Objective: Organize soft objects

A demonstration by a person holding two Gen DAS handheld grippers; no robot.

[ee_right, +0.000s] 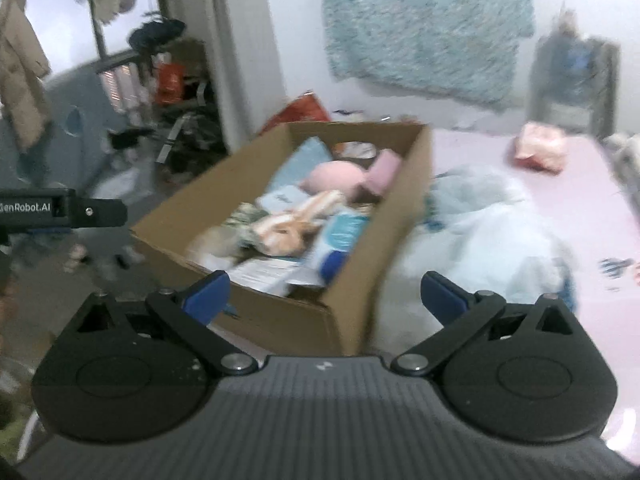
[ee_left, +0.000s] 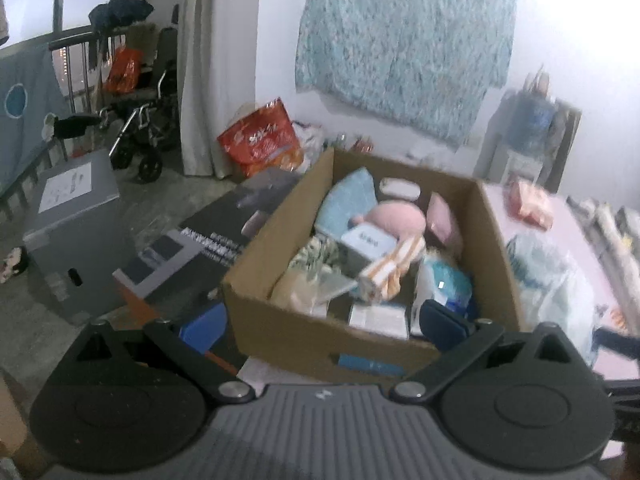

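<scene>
An open cardboard box stands at the edge of a pink bed. Inside lie a pink plush, a light blue cushion, an orange-and-white striped cloth, a small pink pillow and packets. A clear bag of pale blue soft stuff rests on the bed right of the box. My left gripper hangs open over the box's near wall, empty. My right gripper is wide open before the box's near corner, holding nothing.
A pink packet lies farther back on the bed. Left of the box are dark flat cartons, a grey case, a wheelchair and a red bag. A teal blanket hangs on the wall.
</scene>
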